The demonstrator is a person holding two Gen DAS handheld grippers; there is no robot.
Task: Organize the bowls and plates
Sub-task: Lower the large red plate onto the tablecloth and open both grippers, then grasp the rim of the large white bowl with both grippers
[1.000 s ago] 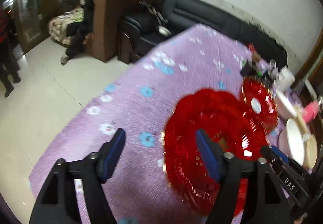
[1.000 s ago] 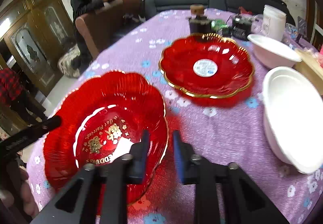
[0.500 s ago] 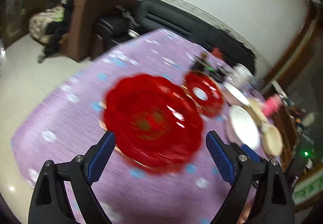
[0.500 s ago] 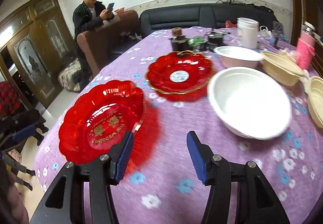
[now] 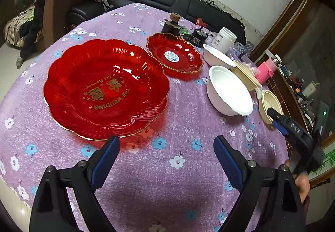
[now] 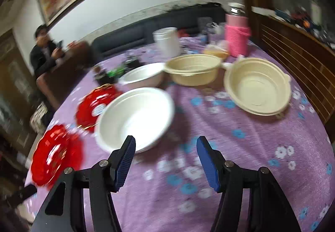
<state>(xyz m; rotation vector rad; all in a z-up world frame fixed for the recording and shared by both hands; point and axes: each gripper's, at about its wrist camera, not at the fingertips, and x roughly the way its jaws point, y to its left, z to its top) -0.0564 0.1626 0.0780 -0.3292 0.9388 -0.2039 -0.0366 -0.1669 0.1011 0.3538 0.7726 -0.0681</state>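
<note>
Nearest us, both grippers hang over the purple cloth point(image 5: 167, 179) with jaws spread wide and nothing between them — the left gripper point(image 5: 166, 149) just short of the big red plate point(image 5: 104, 89), the right gripper point(image 6: 165, 155) just short of the big white bowl point(image 6: 134, 119). In the left view, the big red plate lies flat near the table's edge, its far rim just beside the small red plate point(image 5: 174, 55). Right of these sits the big white bowl, with a 2nd white bowl point(image 5: 217, 57) behind it. Farther right stand 2 beige bowls point(image 6: 257, 87) — apart, upright. At the back we see a pink bottle point(image 6: 237, 38) and a white jar point(image 6: 166, 40).
</note>
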